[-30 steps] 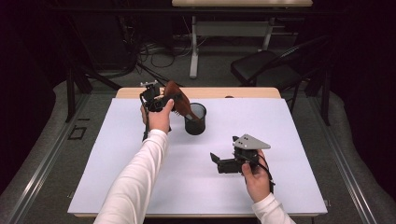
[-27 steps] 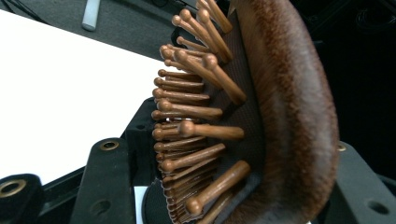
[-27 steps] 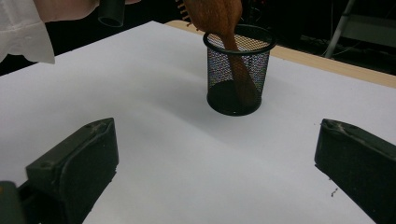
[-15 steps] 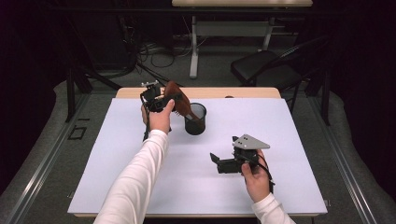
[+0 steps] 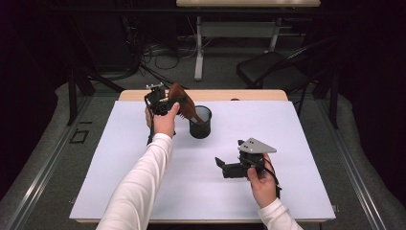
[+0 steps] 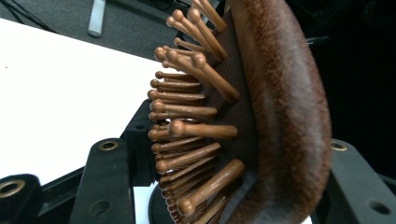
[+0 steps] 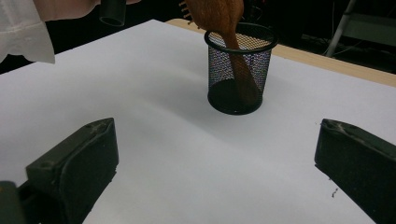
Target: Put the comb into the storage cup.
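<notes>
The right gripper (image 5: 221,166) is resting with jaws spread near the front of the white table (image 5: 119,182), while farther back the left gripper (image 5: 173,106) is pinching the brown wooden-bristled hairbrush (image 5: 184,106), its handle standing in the black wire-mesh cup (image 5: 200,123).

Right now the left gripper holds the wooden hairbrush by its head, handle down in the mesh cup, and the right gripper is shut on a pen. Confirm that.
Not quite. The right gripper holds no pen: the right gripper view shows its jaws standing wide apart over the bare white table. The rest stands: the left gripper grips the wooden hairbrush by its head, handle down in the mesh cup.
</notes>
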Demonstrator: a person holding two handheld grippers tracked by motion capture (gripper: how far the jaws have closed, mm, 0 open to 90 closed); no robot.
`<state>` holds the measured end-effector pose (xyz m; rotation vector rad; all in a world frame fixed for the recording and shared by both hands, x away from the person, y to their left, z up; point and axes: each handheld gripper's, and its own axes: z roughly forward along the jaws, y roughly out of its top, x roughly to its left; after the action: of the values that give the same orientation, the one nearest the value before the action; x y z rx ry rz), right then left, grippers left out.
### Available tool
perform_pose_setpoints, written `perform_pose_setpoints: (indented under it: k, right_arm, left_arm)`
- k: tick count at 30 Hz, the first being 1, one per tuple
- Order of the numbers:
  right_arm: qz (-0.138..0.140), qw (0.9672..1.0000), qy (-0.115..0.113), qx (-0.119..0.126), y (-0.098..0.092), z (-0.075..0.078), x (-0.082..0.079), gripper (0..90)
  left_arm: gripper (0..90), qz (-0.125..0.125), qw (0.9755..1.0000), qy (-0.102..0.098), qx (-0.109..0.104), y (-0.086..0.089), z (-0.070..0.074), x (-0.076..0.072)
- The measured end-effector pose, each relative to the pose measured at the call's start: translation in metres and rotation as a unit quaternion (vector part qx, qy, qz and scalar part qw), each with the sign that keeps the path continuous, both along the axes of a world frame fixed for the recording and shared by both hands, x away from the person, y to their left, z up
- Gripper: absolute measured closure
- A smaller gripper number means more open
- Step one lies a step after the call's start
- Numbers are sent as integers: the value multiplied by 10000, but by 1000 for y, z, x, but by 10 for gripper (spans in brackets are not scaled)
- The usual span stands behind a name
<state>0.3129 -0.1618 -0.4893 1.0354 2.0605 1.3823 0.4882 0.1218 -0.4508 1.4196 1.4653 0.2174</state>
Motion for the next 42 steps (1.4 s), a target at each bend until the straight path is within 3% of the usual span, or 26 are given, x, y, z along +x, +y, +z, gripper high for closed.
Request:
perform_pose_setpoints:
  k: [10, 12, 14, 24, 33, 42]
  right_arm:
    - [0, 10000, 16, -17, 0, 0, 0, 0]
    - [2, 10000, 15, -19, -1, 0, 0, 0]
    - [-1, 10000, 15, -18, -1, 0, 0, 0]
    - [-1, 10000, 31, -21, 0, -1, 0, 0]
    - [-1, 10000, 30, -16, 0, -1, 0, 0]
    - [12, 10000, 28, -43, 1, -1, 0, 0]
  left_arm:
    - [442, 109, 9998, 139, 25, 4, -3, 2]
    - [437, 141, 9997, 194, -62, 8, -6, 2]
    - [440, 122, 9996, 162, -182, 10, -8, 3]
    - [438, 101, 9998, 105, -144, 11, -9, 2]
    - [437, 37, 9995, 13, -307, 12, -13, 3]
    - [418, -100, 9994, -45, -325, 15, -15, 4]
